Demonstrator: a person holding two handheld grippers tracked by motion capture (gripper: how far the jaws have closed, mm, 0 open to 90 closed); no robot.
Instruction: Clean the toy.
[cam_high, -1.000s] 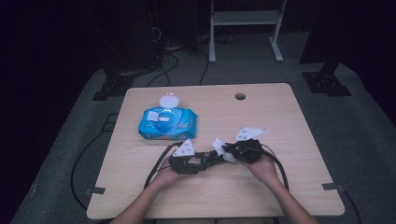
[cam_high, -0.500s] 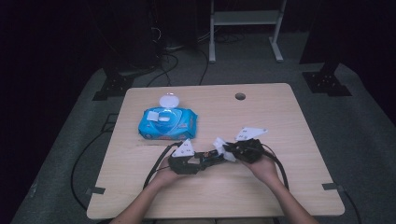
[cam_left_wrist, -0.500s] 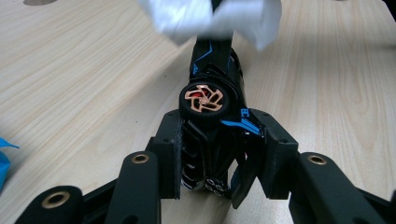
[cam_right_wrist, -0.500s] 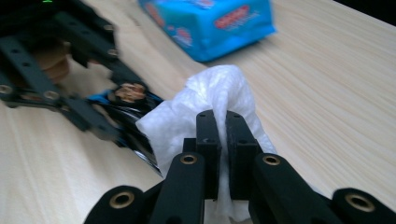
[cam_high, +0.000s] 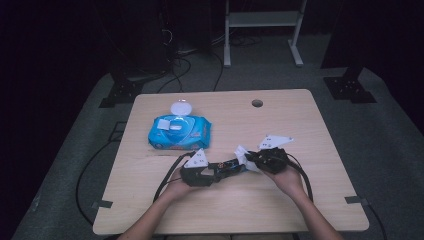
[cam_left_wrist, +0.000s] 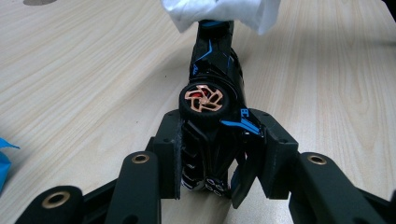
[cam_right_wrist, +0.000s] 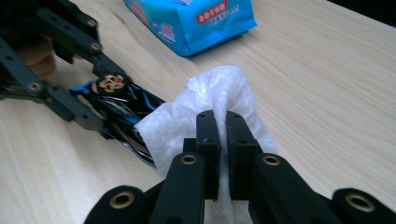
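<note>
A black toy car with blue trim (cam_left_wrist: 212, 79) lies on its side between the jaws of my left gripper (cam_left_wrist: 215, 154), which is shut on its rear end; one copper-spoked wheel (cam_left_wrist: 204, 100) faces up. My right gripper (cam_right_wrist: 222, 135) is shut on a crumpled white wet wipe (cam_right_wrist: 219, 93), and the wipe rests against the car's far end (cam_right_wrist: 126, 109). In the high view the left gripper (cam_high: 216, 171) and right gripper (cam_high: 254, 160) meet tip to tip near the table's front middle, with the car (cam_high: 230, 166) and the wipe (cam_high: 243, 155) between them.
A blue pack of wet wipes (cam_high: 179, 131) with its white lid flipped up lies on the wooden table (cam_high: 300, 130), behind the left hand. A cable hole (cam_high: 257, 103) sits near the far edge. Cables trail from both grippers over the front edge.
</note>
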